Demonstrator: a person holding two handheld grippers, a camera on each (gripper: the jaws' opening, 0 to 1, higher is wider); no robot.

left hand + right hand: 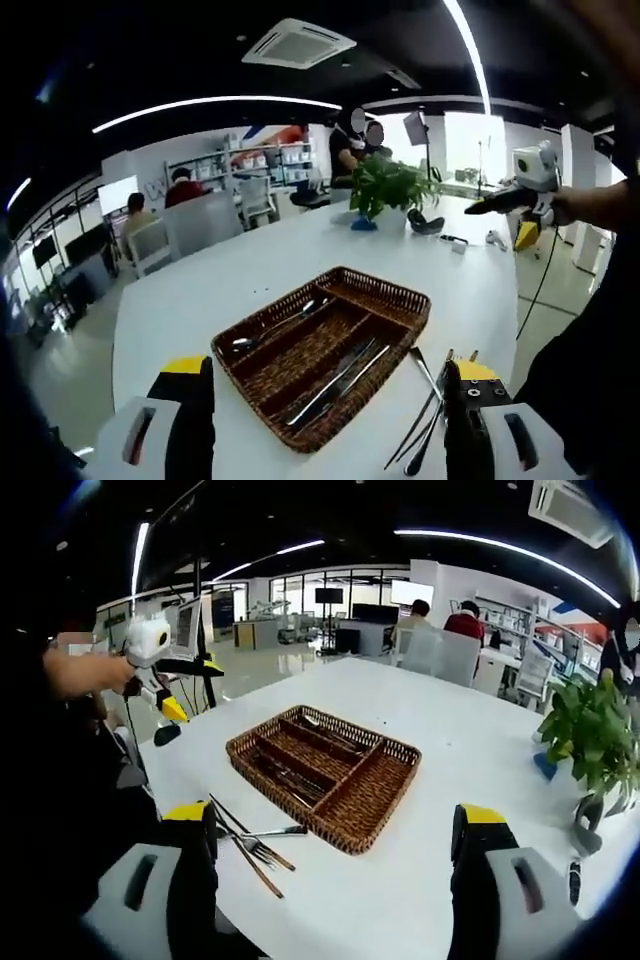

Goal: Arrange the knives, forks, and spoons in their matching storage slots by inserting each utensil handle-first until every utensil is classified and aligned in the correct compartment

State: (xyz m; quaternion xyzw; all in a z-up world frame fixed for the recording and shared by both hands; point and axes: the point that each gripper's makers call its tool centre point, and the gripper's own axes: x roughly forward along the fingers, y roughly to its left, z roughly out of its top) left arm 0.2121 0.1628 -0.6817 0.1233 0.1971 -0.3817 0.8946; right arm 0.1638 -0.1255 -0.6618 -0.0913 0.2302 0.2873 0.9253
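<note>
A brown wicker cutlery basket (385, 295) (395, 750) with long compartments lies on the white table (220, 290) (450, 720). One slot holds spoons (272, 328); another holds several dark metal utensils (335, 385) (290, 775). A fork and other loose utensils (428, 410) (250, 845) lie on the table beside the basket's short end. My left gripper (322, 368) is open above the near side of the basket. My right gripper (332, 825) is open, a little short of the basket. Each gripper also shows in the other view, held up in a hand: the right gripper (520, 190) and the left gripper (155, 670).
A potted green plant (385, 190) (590, 730) stands on the table beyond the basket, with small dark items (428, 222) near it. People sit at desks and chairs (205, 225) (440, 645) behind the table. The table edge runs close to the loose utensils.
</note>
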